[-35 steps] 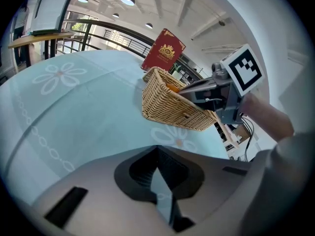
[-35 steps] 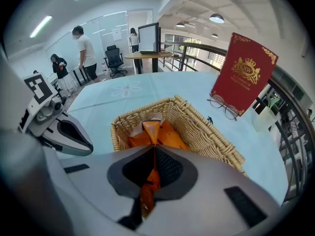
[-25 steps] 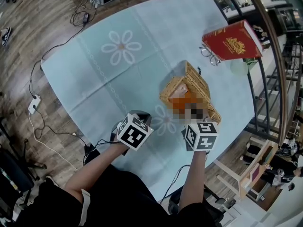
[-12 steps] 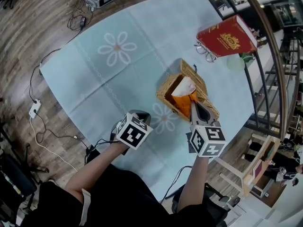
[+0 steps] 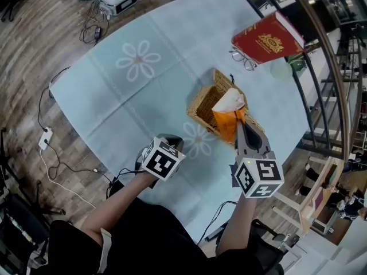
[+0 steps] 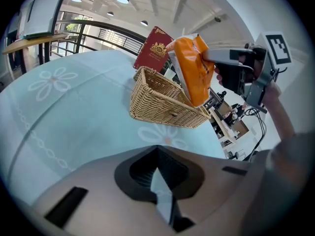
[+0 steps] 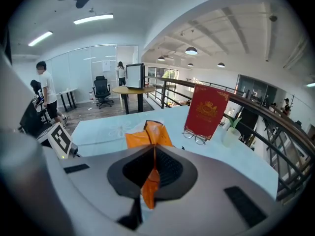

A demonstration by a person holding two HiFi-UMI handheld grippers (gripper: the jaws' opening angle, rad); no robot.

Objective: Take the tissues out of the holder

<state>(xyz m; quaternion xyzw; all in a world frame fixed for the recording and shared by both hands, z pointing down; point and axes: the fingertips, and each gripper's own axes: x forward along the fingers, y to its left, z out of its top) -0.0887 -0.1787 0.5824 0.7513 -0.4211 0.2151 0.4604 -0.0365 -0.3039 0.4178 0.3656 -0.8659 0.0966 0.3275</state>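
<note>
Tissue pack [image 5: 228, 122] (orange, white sheet on top) up over holder [image 5: 202, 105], low edge abt at rim; can't tell if clear. R gripper [image 5: 240, 126] fingers pinching pack's edge. Holder = wicker, sits on desk [image 5: 114, 90] w/ pale blue cloth. L gripper [image 5: 167, 138] near holder, apart from it, fingers pressed together, nothing betw. Red book [image 5: 266, 39] + glasses [image 5: 243, 62] at far edge, touching.

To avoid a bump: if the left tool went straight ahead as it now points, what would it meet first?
Probably the wicker basket, almost straight ahead of the left tool. Only bare tablecloth lies between them, though depth is unclear.
</note>
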